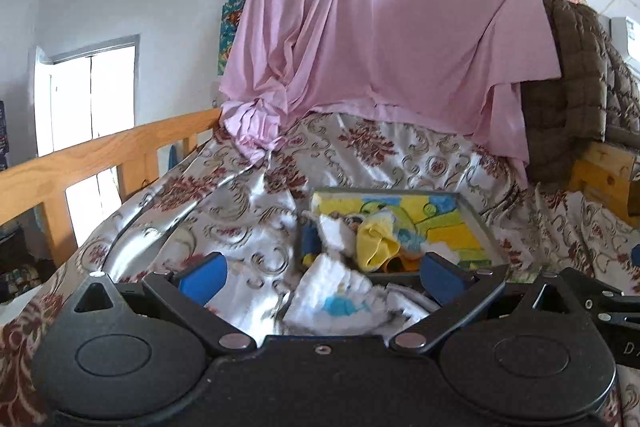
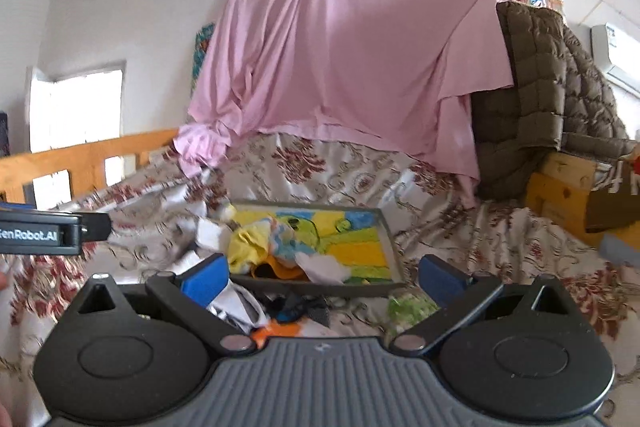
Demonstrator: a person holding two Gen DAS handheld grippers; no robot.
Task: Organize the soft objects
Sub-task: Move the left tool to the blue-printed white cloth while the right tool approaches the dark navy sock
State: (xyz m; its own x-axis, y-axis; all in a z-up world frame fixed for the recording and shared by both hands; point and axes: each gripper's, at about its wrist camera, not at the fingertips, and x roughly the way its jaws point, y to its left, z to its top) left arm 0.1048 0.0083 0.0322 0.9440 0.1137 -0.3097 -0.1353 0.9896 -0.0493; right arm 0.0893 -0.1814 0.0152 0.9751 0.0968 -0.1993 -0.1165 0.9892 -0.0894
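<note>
A grey-rimmed tray (image 1: 478,223) with a yellow, green and blue picture bottom lies on the bed; it also shows in the right wrist view (image 2: 386,235). Small cloths are heaped in its near left part: a yellow one (image 1: 374,241), white ones (image 1: 336,231), an orange one (image 2: 280,269). A white cloth with blue print (image 1: 340,297) lies on the bedspread between my left fingers. My left gripper (image 1: 322,273) is open and empty above it. My right gripper (image 2: 322,277) is open and empty, near the tray's front rim. Dark and orange cloths (image 2: 296,307) lie below it.
A floral satin bedspread (image 1: 224,195) covers the bed. A wooden rail (image 1: 100,155) runs along the left. A pink sheet (image 1: 380,27) hangs on the back wall. A brown quilted jacket (image 2: 540,87) hangs at right above wooden boxes (image 2: 560,183). The left gripper's body (image 2: 40,233) shows at the left edge.
</note>
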